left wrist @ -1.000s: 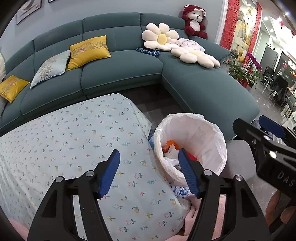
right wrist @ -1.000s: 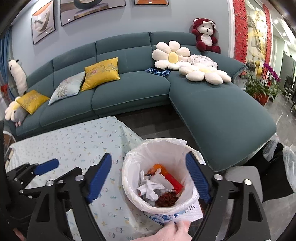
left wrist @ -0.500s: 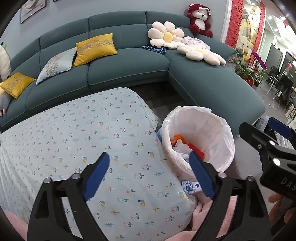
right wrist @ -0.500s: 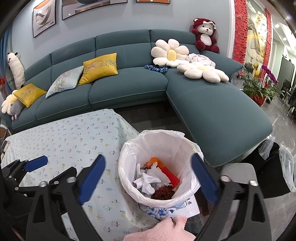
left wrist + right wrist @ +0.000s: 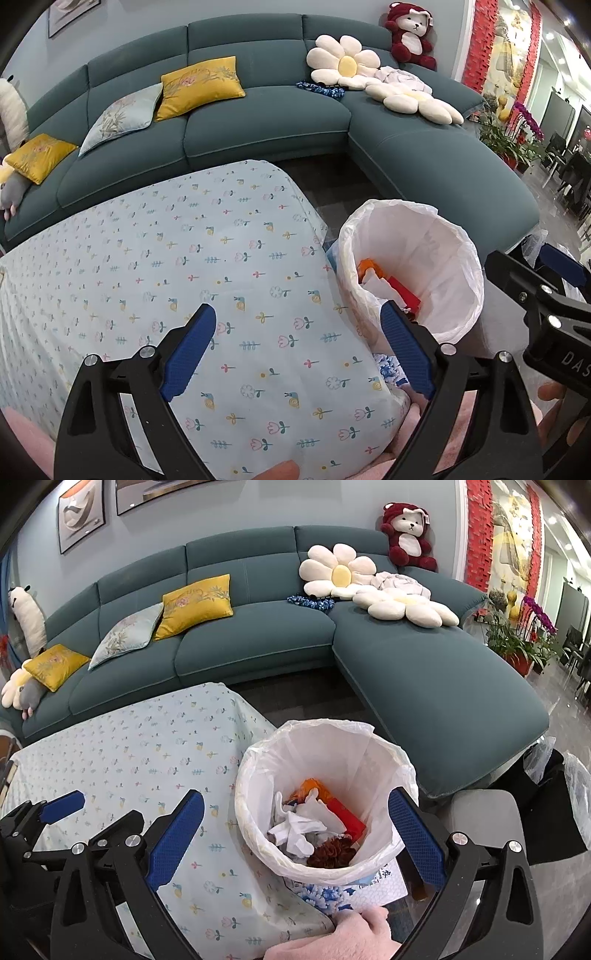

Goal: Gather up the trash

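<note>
Living room, mid-cleanup: I hold one tool in each hand above a desk (image 5: 177, 258) draped in a flower-print cloth, with the lined trash bin (image 5: 391, 760) standing just off the desk's corner, in front of the teal sofa (image 5: 258, 646). In the right wrist view the bin sits dead centre, a little toward 1 o'clock. My right tool (image 5: 295, 834) has its blue pads spread wide, one on each side of the bin's mouth and touching nothing; its jaws have just been opening and nothing is between them except the view down into the bin. My left tool (image 5: 299, 354) is likewise apart and empty over the cloth, its jaws also having just been opening, the bin at its 2 o'clock.

Inside the white liner lie crumpled white paper (image 5: 303, 825), an orange and red wrapper (image 5: 343, 812) and a brown clump (image 5: 332, 851) near the front rim. The part of the desk I can see carries no loose litter, so I judge the drop is done and the next job is finding whatever remains.

To do that well, I would keep both tools wide and clear of the thin liner edge, which looks easy to snag and drag off the rim, and sweep the desk toward 9 o'clock. A blue-patterned paper (image 5: 369, 890) lies at the bin's foot, near my hand (image 5: 343, 938) at 6 o'clock; whether it is trash I cannot tell.
</note>
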Demonstrator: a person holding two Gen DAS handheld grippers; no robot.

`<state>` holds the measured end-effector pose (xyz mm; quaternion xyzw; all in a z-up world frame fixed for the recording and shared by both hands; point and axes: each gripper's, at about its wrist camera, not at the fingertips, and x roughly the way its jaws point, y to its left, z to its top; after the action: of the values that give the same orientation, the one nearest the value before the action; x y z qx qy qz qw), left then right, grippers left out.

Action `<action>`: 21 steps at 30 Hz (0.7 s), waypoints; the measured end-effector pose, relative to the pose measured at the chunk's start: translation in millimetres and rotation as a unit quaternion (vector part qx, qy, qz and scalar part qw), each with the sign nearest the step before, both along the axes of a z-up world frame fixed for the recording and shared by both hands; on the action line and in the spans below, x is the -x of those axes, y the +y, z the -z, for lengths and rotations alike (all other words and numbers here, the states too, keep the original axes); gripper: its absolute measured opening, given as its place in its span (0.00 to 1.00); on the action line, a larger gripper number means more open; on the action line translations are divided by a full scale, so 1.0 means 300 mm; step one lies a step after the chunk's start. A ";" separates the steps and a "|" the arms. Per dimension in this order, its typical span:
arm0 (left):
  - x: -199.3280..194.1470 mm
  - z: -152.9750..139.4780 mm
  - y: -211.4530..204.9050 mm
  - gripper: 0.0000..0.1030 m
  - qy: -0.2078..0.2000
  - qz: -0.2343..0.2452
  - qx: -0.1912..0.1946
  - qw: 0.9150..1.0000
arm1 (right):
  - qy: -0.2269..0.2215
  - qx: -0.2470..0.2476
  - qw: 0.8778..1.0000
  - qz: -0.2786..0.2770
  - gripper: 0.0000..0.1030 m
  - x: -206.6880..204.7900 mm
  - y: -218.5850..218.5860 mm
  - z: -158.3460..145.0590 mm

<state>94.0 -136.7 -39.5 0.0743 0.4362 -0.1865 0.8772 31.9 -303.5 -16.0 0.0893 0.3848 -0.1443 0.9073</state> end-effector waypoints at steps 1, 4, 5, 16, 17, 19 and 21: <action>0.000 0.003 0.004 0.84 0.001 0.000 0.000 1.000 | 0.000 -0.002 1.000 0.002 0.93 0.005 -0.002 0.005; 0.009 0.014 0.007 0.84 0.004 -0.003 0.002 1.000 | 0.002 -0.010 1.000 0.008 0.93 0.022 -0.007 0.021; 0.011 0.016 0.008 0.84 0.005 -0.003 0.002 1.000 | 0.003 -0.012 1.000 0.010 0.93 0.028 -0.011 0.026; 0.053 0.049 -0.004 0.85 0.001 0.006 -0.013 1.000 | 0.009 -0.019 0.999 0.024 0.93 0.064 -0.002 0.082; 0.055 0.050 -0.004 0.85 0.001 0.007 -0.014 1.000 | 0.009 -0.020 0.999 0.026 0.93 0.065 -0.002 0.087; 0.057 0.054 -0.001 0.85 0.003 0.009 -0.014 1.000 | 0.009 -0.022 0.999 0.028 0.93 0.064 0.000 0.094; 0.059 0.060 0.002 0.85 0.005 0.008 -0.015 1.000 | 0.012 -0.024 0.999 0.030 0.93 0.064 0.000 0.105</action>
<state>76.4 -136.2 -57.6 0.0905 0.4424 -0.1875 0.8723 12.5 -303.6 -47.5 0.1212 0.3963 -0.1633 0.8953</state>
